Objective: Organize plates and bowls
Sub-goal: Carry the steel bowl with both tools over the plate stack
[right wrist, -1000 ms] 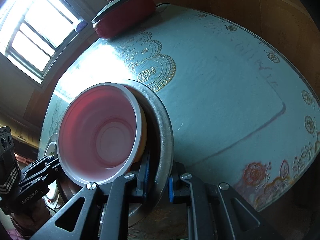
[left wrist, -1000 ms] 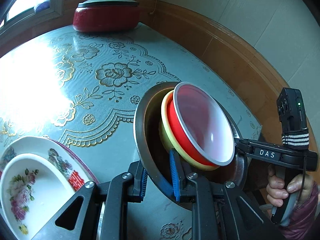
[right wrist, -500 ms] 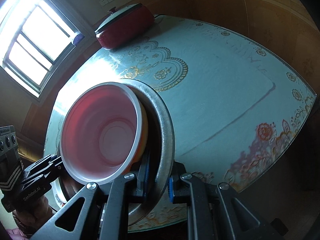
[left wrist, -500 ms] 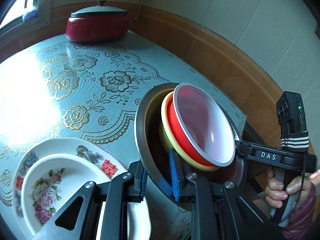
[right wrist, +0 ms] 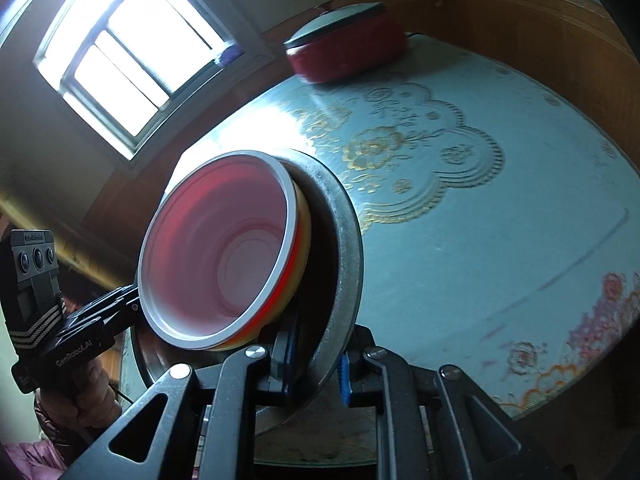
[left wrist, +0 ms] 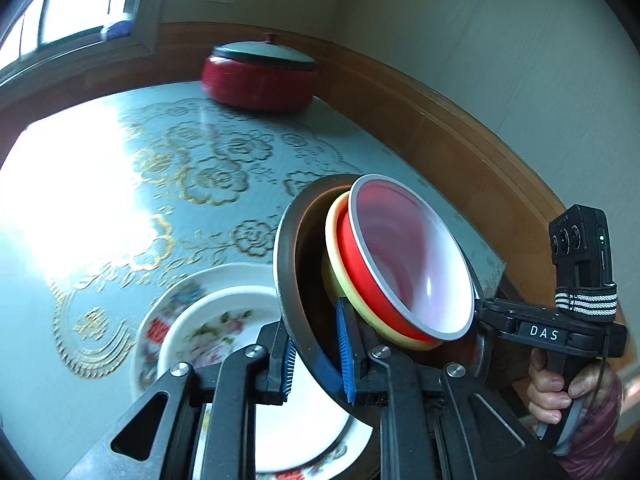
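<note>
Counter [left wrist: 120, 208] below; steel basin [left wrist: 288, 264] carried above it, red bowl [left wrist: 404, 264] nested in yellow bowl [left wrist: 334, 248] inside. Left gripper [left wrist: 316, 360] and right gripper [right wrist: 316, 364] jaws clamp opposite rims. Keep level, lower together onto floral plates [left wrist: 208, 320].

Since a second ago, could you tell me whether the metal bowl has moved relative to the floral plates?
Yes. In the left wrist view, the metal bowl has come toward the floral plates: they sat far left of it, and now its rim overlaps them.
</note>
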